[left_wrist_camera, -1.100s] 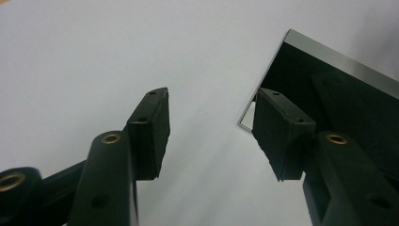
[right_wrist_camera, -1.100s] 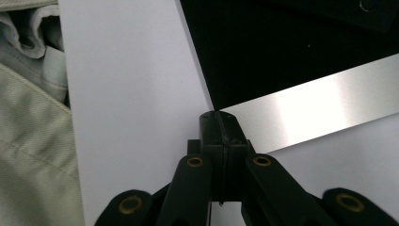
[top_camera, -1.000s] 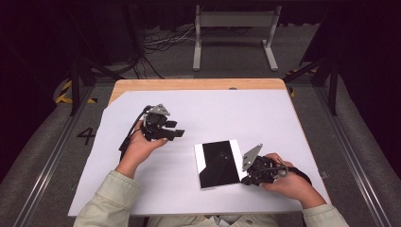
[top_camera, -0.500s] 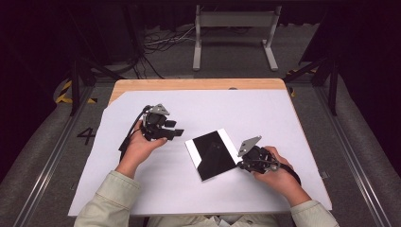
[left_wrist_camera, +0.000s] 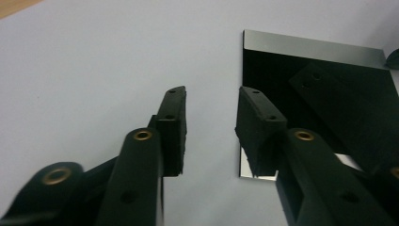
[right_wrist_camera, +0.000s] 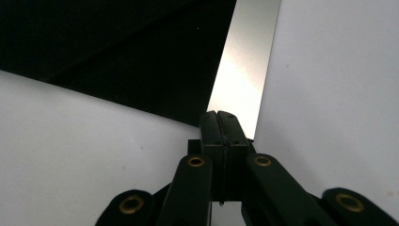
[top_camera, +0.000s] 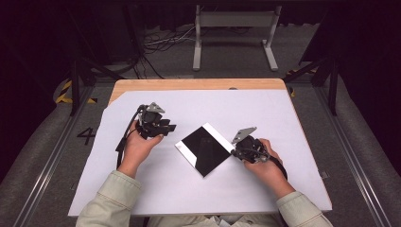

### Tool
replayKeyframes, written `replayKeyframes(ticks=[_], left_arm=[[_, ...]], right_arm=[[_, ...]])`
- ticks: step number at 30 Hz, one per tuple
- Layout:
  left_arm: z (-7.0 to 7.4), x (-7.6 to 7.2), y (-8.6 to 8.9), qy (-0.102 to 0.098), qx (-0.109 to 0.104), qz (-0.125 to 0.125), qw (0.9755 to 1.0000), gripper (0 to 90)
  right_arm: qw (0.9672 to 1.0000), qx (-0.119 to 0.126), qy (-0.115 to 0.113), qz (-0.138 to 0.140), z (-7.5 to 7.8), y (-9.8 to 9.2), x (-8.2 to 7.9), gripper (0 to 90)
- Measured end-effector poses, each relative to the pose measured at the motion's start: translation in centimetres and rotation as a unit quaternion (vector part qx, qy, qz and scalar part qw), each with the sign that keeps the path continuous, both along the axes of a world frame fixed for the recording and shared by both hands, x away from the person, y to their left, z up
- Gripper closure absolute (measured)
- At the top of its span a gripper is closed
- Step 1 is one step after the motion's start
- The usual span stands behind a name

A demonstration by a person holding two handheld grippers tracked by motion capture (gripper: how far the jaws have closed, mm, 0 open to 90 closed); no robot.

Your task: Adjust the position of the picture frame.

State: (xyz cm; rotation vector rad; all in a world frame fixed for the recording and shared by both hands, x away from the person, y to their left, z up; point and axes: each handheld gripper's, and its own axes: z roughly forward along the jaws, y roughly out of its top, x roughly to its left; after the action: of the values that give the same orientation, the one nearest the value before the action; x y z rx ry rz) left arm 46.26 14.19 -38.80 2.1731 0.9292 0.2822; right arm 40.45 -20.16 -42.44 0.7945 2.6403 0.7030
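A glossy black square panel [top_camera: 205, 149] with silver strips on two edges lies flat on the white sheet [top_camera: 246, 111], turned like a diamond. My right gripper [top_camera: 235, 148] is shut, and its tips rest against the panel's right corner. In the right gripper view the closed jaws [right_wrist_camera: 219, 116] meet the silver strip [right_wrist_camera: 244, 70] at the panel's edge. My left gripper [top_camera: 171, 127] hovers just left of the panel, open. Its jaws have just been closing with nothing between them. In the left gripper view the jaws [left_wrist_camera: 211, 96] frame bare sheet, with the panel [left_wrist_camera: 320, 89] beside the right one.
The white sheet covers a wooden table [top_camera: 189, 84] whose far edge shows bare wood. A grey metal stand [top_camera: 234, 33] and cables lie on the floor beyond. Grey rails [top_camera: 47, 161] run along both sides of the table.
The right hand has moved left, and the panel has slid left and turned to a diamond. The left gripper's jaws stand narrower than before; that hand stayed in place.
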Motion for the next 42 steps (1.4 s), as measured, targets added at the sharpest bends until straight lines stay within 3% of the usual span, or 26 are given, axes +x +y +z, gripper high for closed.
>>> replayKeyframes(ticks=[2,4,8,10,12,20,25,29,33,35,38,40,42], left_arm=[[-0.5,0.1,0.1,0.003,0.000,0.009,1.0000,70.7],[-1.3,0.3,-0.2,0.013,0.014,0.009,0.9998,78.1],[-3.0,0.7,-1.0,0.036,0.036,0.000,0.9987,90.0],[-3.5,0.8,-1.4,0.043,0.042,-0.003,0.9982,90.0],[-3.8,0.8,-1.7,0.053,0.044,-0.008,0.9976,90.0],[-4.5,0.9,-2.4,0.079,0.057,-0.024,0.9949,90.0],[-4.6,0.9,-2.5,0.094,0.046,-0.036,0.9939,90.0],[-4.4,0.6,-2.8,0.092,0.059,-0.036,0.9933,90.0],[-4.4,0.5,-2.8,0.106,0.051,-0.039,0.9922,90.0],[-4.3,0.1,-3.1,0.129,0.049,-0.059,0.9887,90.0],[-4.1,-0.5,-3.7,0.128,0.062,-0.069,0.9874,90.0],[-4.0,-1.3,-4.5,0.132,0.075,-0.087,0.9845,90.0],[-3.9,-1.6,-4.7,0.133,0.078,-0.093,0.9836,90.0]], right_arm=[[1.0000,0.006,-0.007,-0.002,-0.1,-0.1,-0.1,90.0],[0.9998,0.016,-0.010,-0.004,-0.1,-0.3,-0.2,90.0],[0.9986,0.052,-0.010,-0.006,1.1,-0.8,-0.7,90.0],[0.9972,0.074,-0.004,0.004,2.0,-0.9,-1.2,90.0],[0.9965,0.082,0.000,0.015,2.4,-0.7,-1.8,90.0],[0.9949,0.079,0.003,0.063,2.9,1.3,-3.6,90.0],[0.9938,0.080,0.007,0.077,3.2,2.0,-4.4,90.0],[0.9930,0.080,0.010,0.087,3.2,2.5,-4.7,90.0],[0.9927,0.078,0.007,0.091,3.3,2.6,-5.0,90.0],[0.9933,0.075,-0.008,0.087,3.8,2.1,-5.1,90.0],[0.9933,0.084,-0.017,0.078,4.5,1.3,-5.0,90.0],[0.9931,0.097,-0.028,0.060,5.5,0.1,-5.0,90.0],[0.9930,0.099,-0.032,0.056,5.8,-0.3,-5.0,90.0]])
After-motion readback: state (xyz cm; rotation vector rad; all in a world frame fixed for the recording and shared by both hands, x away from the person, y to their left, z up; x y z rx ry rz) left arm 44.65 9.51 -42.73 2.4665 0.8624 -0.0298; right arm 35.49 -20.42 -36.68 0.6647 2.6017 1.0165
